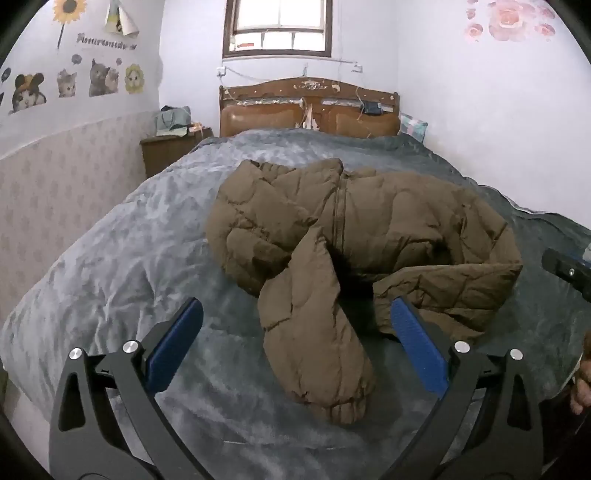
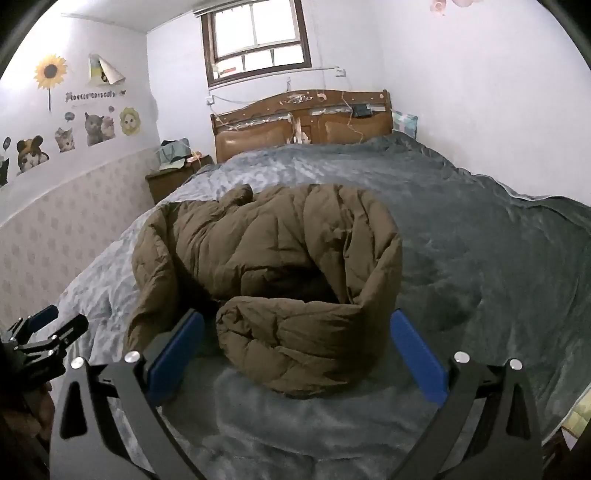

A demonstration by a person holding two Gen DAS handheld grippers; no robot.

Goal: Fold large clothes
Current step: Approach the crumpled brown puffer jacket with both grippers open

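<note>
A brown quilted puffer jacket [image 1: 354, 236] lies crumpled on the grey bedspread [image 1: 147, 236], one sleeve [image 1: 314, 339] stretched toward me. My left gripper [image 1: 295, 314] is open above the bed with that sleeve lying between its blue pads, not held. In the right wrist view the jacket [image 2: 273, 258] is bunched, with a rolled edge [image 2: 295, 350] nearest. My right gripper [image 2: 297, 325] is open, its pads on either side of that rolled edge without holding it. The left gripper also shows at the right wrist view's left edge [image 2: 48, 332]. The right gripper's tip shows in the left wrist view [image 1: 569, 269].
The bed has a wooden headboard [image 1: 310, 110] under a window [image 1: 277, 26]. A wooden nightstand [image 1: 170, 147] with bags stands at the bed's far left. A wall with cat stickers [image 1: 66, 85] runs along the left; a white wall runs along the right.
</note>
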